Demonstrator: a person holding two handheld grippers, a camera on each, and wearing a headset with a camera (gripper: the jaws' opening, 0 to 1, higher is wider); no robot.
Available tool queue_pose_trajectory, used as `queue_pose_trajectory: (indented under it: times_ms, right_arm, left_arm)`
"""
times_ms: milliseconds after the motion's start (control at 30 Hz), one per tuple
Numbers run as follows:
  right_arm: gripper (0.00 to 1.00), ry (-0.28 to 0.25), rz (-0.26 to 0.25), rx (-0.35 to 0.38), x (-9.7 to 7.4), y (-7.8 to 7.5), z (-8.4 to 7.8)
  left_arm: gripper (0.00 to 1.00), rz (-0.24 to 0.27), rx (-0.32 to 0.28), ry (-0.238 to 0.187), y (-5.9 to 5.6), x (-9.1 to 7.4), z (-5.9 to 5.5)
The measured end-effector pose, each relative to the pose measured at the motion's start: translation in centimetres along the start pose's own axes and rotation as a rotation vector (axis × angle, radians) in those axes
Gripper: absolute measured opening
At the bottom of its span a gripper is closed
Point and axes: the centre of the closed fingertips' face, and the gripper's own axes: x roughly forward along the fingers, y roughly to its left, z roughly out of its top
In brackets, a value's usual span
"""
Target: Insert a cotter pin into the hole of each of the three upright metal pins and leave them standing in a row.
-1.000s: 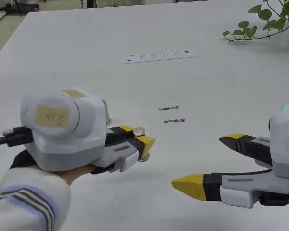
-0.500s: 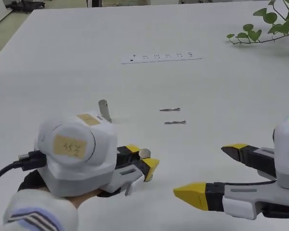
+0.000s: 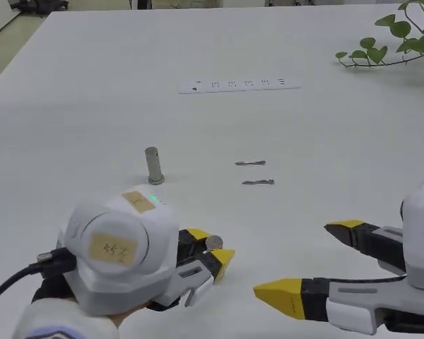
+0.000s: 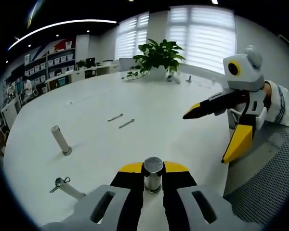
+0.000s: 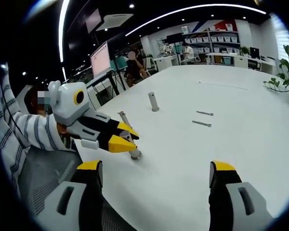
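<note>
Metal pin (image 4: pixel 153 179) pinched in left gripper (image 4: pixel 153 168) (shaft partly hidden); right gripper (image 5: pixel 156 167) agape.

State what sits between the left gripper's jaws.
A metal pin stands upright, held in the left gripper, its round top showing. The jaws cover its sides, so its hole cannot be seen.

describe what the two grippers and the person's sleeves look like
The left gripper and right gripper have rounded white-grey bodies and black jaws tipped yellow. The left one carries a handwritten yellow label and a black cable. The sleeve is white with dark stripes.
</note>
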Motion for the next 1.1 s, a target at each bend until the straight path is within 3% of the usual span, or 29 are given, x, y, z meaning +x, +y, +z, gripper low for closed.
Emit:
queue_pose_trajectory:
  times_ms: [233, 667, 1100]
  right_arm:
    - [0.9, 0.005, 0.0, 0.001, 0.08, -0.19, -0.17]
    - [0.9, 0.016, 0.003, -0.004, 0.32, -0.07, -0.5]
    - [0.9, 0.014, 0.004, -0.007, 0.24, 0.14, -0.49]
  left_arm:
    - [0.1, 0.008, 0.01, 0.003, -0.32, 0.54, -0.44]
    - [0.1, 0.032, 0.041, -0.028, -0.23, 0.6, -0.27]
    - [0.11, 0.046, 0.068, -0.012, -0.13, 0.66, -0.48]
